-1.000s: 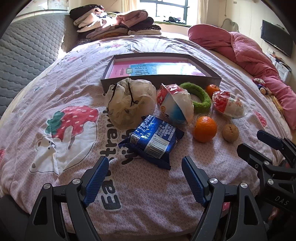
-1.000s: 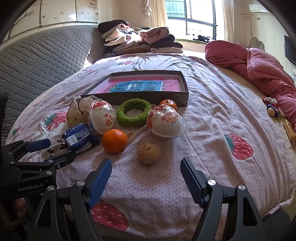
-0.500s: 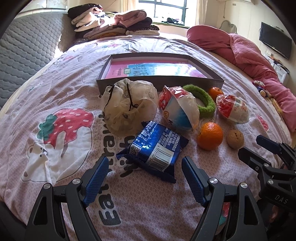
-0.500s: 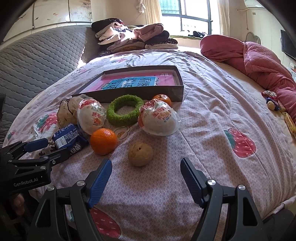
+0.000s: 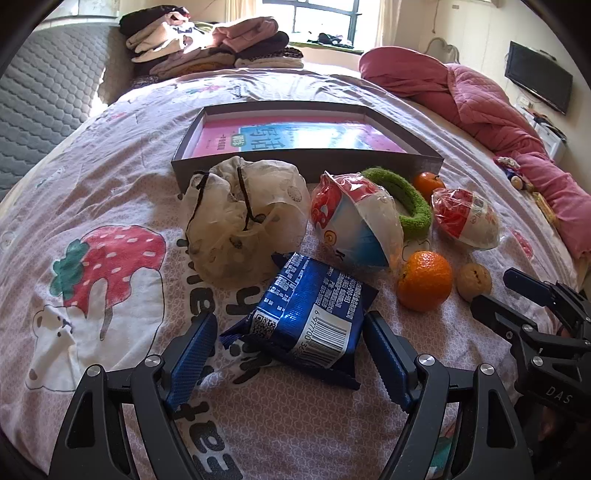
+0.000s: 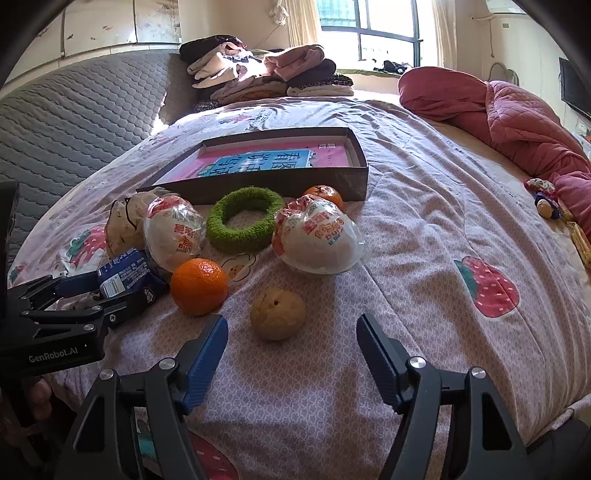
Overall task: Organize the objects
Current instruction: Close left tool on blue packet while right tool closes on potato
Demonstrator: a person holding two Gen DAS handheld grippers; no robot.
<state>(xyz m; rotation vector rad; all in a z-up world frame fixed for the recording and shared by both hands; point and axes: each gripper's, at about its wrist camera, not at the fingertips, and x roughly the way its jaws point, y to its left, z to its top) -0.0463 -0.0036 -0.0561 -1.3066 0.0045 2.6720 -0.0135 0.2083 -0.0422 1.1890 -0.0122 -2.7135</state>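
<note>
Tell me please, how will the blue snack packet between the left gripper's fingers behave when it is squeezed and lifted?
The blue snack packet looks puffy and creased, so it will probably give and crinkle under the pads rather than resist. Its glossy foil may be slippery. It seems light, so the open left gripper should lift it easily.

Daylight from window; glare on folded clothes; sharp focus; fisheye-curved, dark corners.

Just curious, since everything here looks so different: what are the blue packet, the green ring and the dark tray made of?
The blue packet looks like glossy plastic film: it shines, crinkles and carries a printed barcode. The green ring seems soft, fuzzy fabric or chenille, matte with a nubbly pile. The dark tray is probably cardboard: thin, straight walls with a dull dark outside and pale inner faces, though I cannot be sure.
</note>
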